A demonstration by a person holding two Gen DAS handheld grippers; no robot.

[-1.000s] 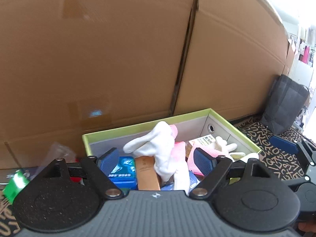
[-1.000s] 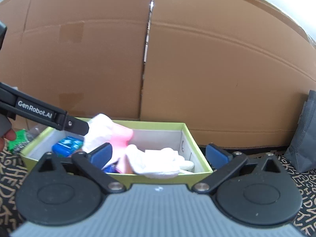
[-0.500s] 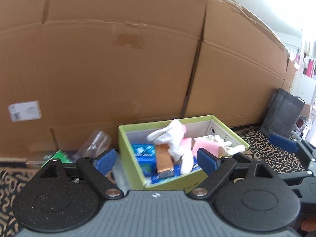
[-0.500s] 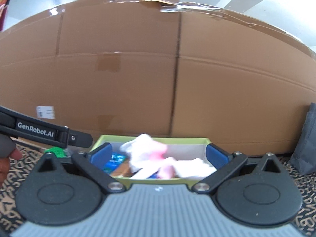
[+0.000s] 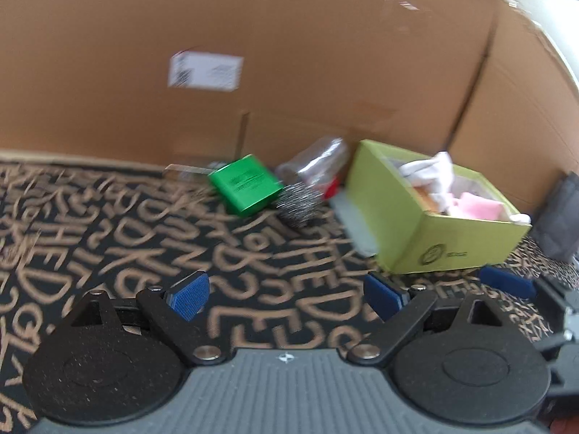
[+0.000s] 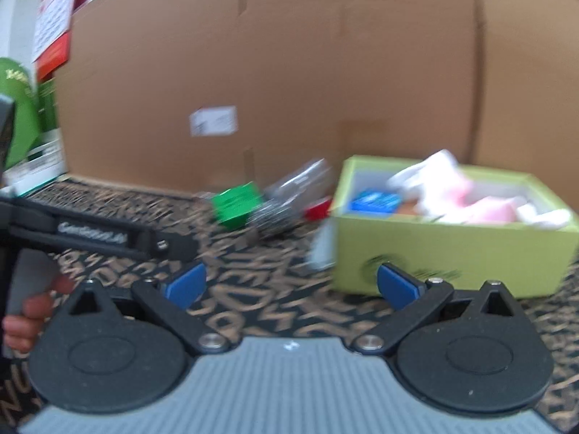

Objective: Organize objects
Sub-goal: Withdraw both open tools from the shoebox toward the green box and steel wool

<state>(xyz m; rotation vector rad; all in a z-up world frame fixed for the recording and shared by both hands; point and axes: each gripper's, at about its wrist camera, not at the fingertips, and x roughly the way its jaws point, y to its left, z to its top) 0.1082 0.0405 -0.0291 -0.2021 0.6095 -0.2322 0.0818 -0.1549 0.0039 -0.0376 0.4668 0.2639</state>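
A lime-green box stands on the patterned mat by the cardboard wall. It holds white and pink gloves and a blue packet. Left of it lie a green box, a steel scourer, a clear plastic bag and something red. My left gripper is open and empty, well back from these. My right gripper is open and empty, in front of the lime box.
A tall cardboard wall closes the back. A dark bag stands right of the lime box. A whitish flat thing lies against the box's left side. Green and red packages stand at the far left.
Both grippers have pulled back and away from the lime box, swinging left. The mat and the loose items left of the box have come into view. Both stay open.
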